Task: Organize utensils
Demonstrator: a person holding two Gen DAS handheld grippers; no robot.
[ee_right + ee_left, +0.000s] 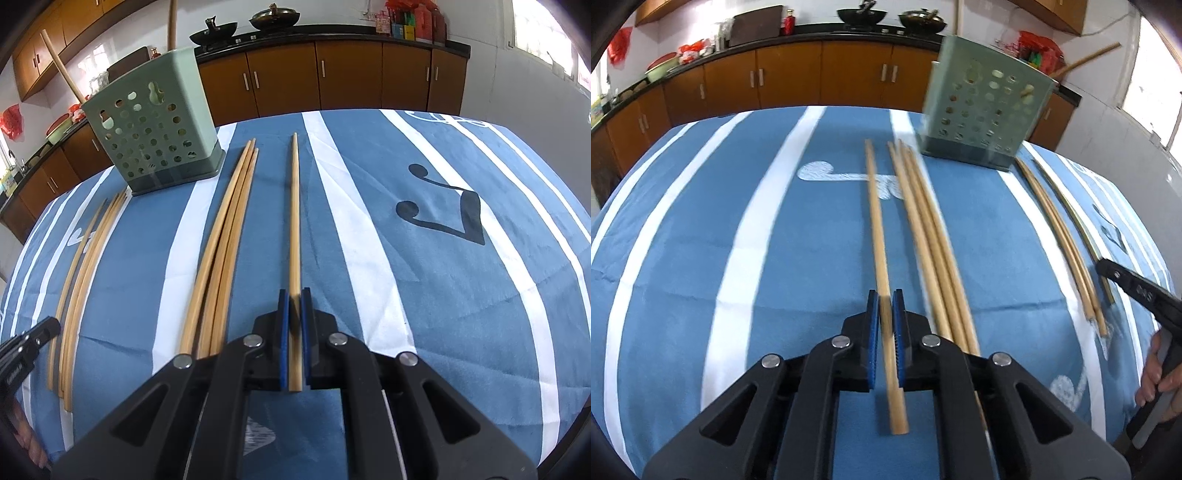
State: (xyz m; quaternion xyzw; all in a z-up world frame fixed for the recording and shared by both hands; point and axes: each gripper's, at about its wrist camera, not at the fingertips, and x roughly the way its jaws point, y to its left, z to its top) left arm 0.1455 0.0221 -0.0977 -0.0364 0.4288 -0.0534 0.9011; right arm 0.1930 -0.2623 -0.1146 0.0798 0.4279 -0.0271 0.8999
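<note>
**Mei:** What is each tool holding at this moment?

**Jan:** The left tool (885,314) is pressing its blue pads on one chopstick (875,206). The right tool (294,306) is pinching a second chopstick (294,206) in the same way. Whether the sticks are lying on the desk (701,221) or are a little above it, the views are not showing clearly.

**Mei:** And which way are these sticks pointing?

**Jan:** Each one is running straight along the fingers of its tool. The thin tip is pointing away, toward the far edge, and the thick end is sitting near the person.

**Mei:** Where is the green holder (982,110) standing?

**Jan:** It is standing upright at the far side of the desk, ahead and to the right of the left tool, ahead and to the left of the right tool. Which hand is nearer, one cannot tell. Other chopsticks (225,240) are lying loose beside it, parallel to the held ones.

**Mei:** So the coming move is depending on what?

**Jan:** Probably on turning a flat stick upright, so it is entering the holder from above.
</note>
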